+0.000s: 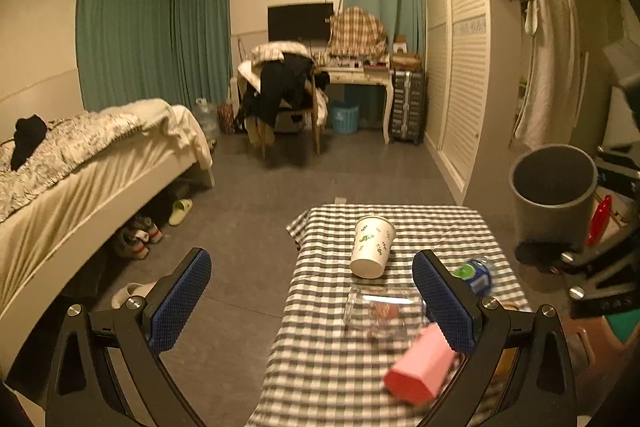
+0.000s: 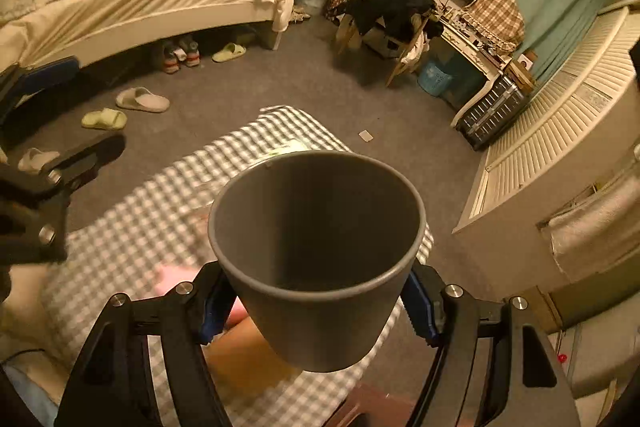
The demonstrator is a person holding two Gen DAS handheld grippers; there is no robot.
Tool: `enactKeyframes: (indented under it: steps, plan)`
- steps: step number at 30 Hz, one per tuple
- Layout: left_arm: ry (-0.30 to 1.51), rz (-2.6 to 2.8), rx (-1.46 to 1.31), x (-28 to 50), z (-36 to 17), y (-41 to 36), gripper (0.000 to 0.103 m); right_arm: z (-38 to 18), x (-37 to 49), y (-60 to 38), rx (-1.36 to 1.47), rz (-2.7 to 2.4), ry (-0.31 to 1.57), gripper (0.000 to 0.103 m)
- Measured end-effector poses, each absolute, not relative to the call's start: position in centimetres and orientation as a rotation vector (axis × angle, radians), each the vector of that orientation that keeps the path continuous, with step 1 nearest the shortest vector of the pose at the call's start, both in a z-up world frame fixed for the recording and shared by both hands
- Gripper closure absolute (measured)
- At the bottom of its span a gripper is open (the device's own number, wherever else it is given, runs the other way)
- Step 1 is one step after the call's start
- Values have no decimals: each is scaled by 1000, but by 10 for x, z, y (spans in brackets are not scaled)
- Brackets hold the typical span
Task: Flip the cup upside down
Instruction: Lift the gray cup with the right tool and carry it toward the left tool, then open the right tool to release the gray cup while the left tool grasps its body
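Above checkered table: right tongs clamp grey cup (mouth-up); left tongs apart.

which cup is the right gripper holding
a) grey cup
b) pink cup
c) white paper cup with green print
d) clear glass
a: the right gripper is clamped on the grey cup, raised above the checked table, while the white paper cup sits on the cloth.

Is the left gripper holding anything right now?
No, the left gripper is open and empty above the checkered tablecloth; the right gripper holds the grey cup.
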State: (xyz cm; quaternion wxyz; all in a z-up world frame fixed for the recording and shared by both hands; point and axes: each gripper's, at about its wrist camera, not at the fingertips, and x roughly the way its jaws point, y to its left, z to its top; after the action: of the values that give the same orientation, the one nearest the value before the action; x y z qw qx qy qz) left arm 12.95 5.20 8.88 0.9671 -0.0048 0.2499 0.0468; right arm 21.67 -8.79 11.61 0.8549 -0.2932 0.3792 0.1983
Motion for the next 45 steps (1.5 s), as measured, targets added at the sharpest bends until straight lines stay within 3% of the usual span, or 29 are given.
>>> enactKeyframes:
  steps: [6, 14, 20, 26, 45]
  plan:
    - [477, 74, -17, 71, 99, 54, 0, 125, 129, -101, -568, 406, 807, 32]
    - [494, 51, -35, 17, 70, 51, 0, 50, 72, -124, -483, 384, 932, 32]
    - [546, 69, -62, -1, 35, 58, 0, -23, 71, -123, -451, 358, 1044, 32]
    - [593, 94, -66, -5, 4, 65, 0, -55, 81, -115, -417, 343, 1065, 32]
    - [694, 98, -63, 24, -48, 47, 0, -83, 137, -139, -20, 209, 1041, 32]
